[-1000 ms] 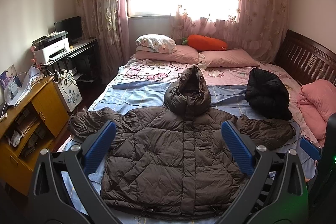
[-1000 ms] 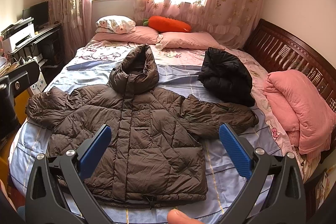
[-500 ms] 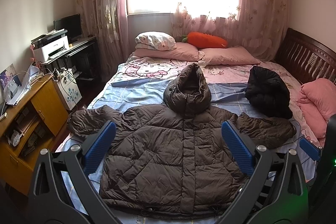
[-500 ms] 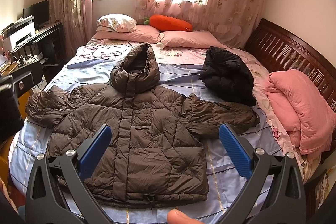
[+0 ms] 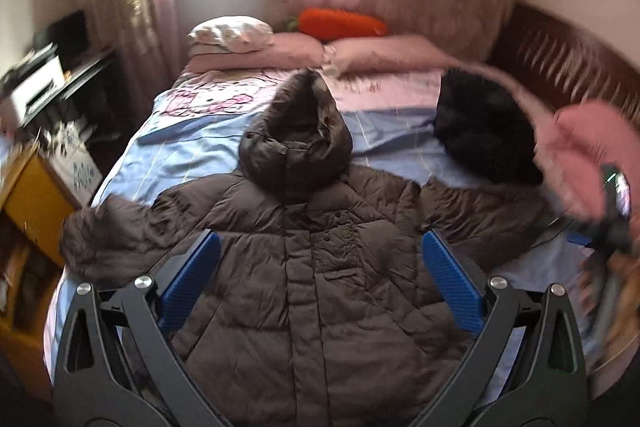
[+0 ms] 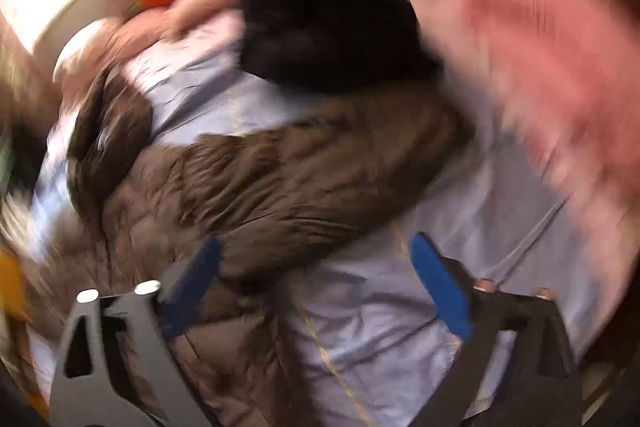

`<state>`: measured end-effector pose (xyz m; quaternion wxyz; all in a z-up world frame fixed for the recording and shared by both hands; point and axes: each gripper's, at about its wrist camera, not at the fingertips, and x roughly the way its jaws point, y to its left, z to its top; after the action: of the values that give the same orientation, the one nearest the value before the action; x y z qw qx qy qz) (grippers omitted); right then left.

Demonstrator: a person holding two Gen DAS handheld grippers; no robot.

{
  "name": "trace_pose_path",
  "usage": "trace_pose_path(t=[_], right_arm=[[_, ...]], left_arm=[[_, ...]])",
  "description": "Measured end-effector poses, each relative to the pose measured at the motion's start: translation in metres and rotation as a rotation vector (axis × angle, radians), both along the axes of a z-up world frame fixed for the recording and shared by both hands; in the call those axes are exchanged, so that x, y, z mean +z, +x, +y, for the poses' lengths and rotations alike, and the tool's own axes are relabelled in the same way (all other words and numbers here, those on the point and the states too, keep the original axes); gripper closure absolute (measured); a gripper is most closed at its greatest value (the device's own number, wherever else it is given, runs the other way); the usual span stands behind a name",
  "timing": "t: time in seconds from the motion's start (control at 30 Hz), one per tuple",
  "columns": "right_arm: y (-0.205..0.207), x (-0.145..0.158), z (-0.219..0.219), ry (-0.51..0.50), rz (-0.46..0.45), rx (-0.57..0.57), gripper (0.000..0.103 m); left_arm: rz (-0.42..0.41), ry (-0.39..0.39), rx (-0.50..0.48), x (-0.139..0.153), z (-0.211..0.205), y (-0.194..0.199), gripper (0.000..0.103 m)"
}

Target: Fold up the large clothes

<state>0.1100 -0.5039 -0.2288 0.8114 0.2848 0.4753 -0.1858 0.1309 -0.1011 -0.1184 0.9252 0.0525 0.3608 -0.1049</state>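
A brown hooded puffer jacket (image 5: 312, 267) lies flat and face up on the bed, sleeves spread out to both sides. My left gripper (image 5: 320, 275) is open and empty, above the jacket's chest. In the blurred right wrist view my right gripper (image 6: 316, 279) is open and empty, low over the jacket's right sleeve (image 6: 304, 171), with its left finger at the sleeve's lower edge. The right gripper also shows at the right edge of the left wrist view (image 5: 612, 227).
A black jacket (image 5: 484, 135) lies bunched on the blue bedsheet (image 5: 192, 155) beyond the right sleeve. A pink quilt (image 5: 588, 147) lies at the bed's right side by the wooden headboard (image 5: 560, 63). Pillows and an orange carrot cushion (image 5: 340, 23) are at the far end. A yellow cabinet (image 5: 28, 195) stands left.
Both grippers have moved forward and lower toward the jacket. The right one has swung fast to the right, onto the right sleeve. Both remain open.
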Motion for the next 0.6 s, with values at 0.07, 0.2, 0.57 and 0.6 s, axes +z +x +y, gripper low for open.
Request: trace_pose_path(t=[0.07,0.2,0.57,0.6], right_arm=[[-0.004,-0.034,-0.059,0.224,-0.042,-0.114,0.015],[-0.008,-0.085,-0.124,0.388,-0.086,-0.291,0.015],[0.054,-0.163,-0.118,0.436,-0.004,-0.366,0.084],[0.053,-0.164,-0.121,0.451,-0.027,-0.378,0.093]], left_arm=[[-0.008,0.016,-0.012,-0.039,-0.014,0.012,0.002],[0.195,0.020,-0.002,-0.100,-0.028,0.045,0.002],[0.310,0.123,-0.066,-0.177,-0.054,0.064,0.002],[0.335,0.136,-0.059,-0.187,-0.054,0.068,0.002]])
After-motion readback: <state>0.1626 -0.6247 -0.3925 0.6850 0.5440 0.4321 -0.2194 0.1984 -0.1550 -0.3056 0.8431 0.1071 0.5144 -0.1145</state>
